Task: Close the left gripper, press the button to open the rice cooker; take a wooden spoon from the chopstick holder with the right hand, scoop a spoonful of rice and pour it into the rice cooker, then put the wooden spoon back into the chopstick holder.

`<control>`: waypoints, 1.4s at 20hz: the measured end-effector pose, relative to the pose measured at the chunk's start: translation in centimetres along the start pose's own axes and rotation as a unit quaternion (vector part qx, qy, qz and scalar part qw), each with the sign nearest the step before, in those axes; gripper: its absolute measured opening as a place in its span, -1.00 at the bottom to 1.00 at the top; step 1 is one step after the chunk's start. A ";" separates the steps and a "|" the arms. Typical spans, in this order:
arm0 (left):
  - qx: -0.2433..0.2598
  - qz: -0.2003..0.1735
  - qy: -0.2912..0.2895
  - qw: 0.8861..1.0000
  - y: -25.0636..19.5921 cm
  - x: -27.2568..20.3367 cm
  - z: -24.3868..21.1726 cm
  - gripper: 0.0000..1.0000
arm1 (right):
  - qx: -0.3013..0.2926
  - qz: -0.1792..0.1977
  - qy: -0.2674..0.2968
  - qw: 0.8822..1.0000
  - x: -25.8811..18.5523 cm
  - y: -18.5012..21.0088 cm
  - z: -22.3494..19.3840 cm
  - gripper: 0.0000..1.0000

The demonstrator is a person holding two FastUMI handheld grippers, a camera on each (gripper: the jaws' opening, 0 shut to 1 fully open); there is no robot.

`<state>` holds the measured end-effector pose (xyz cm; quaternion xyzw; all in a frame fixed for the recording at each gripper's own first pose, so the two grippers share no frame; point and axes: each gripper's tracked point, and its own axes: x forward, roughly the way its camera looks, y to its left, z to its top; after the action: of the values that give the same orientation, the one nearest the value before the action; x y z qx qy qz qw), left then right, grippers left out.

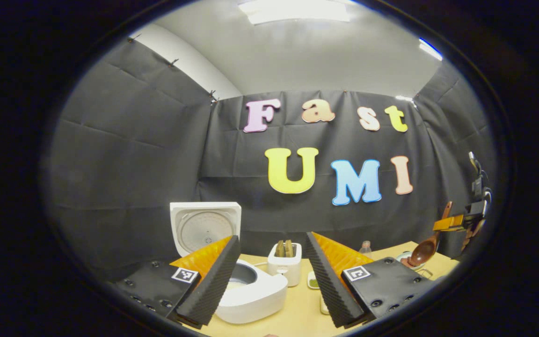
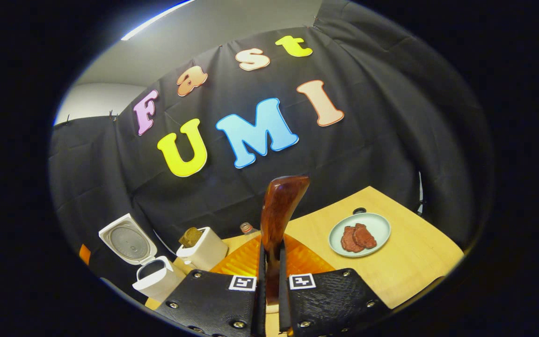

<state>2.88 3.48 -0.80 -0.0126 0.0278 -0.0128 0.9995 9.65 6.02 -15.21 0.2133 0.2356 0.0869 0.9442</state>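
Spoon handle is sitting clamped between the fingers of the right claw, both pressing on the wooden spoon, whose handle is rising up from the grip. In the left gripper view that same spoon is hanging bowl-down at the far right, above the tabletop. The left claw is standing spread wide, gripping nothing. Between its fingers the rice cooker is sitting with its lid standing up, and the chopstick holder is standing just beside it. In the right gripper view a plate with two dark red pieces is lying well apart on the tabletop.
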 end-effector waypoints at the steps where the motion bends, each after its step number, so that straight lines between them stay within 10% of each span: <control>1: 0.000 -0.001 0.001 1.000 -0.6 0.0 0.0 0.94 | -0.007 -0.009 0.000 1.000 0.0 -1.1 -0.3 -0.77; 25: 0.035 0.061 0.022 0.997 -1.9 -2.5 -0.6 0.93 | -0.014 -0.067 0.139 0.988 3.0 -11.2 -13.6 -0.72; 28: 0.036 0.070 0.024 0.997 -2.0 -2.2 -1.0 0.96 | -0.044 -0.086 0.143 0.985 2.3 -13.2 -13.0 -0.29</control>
<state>0.54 1.49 -1.65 0.0255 0.0523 0.0563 0.9967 6.20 -0.46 -32.34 0.1358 0.3814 0.0453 0.9132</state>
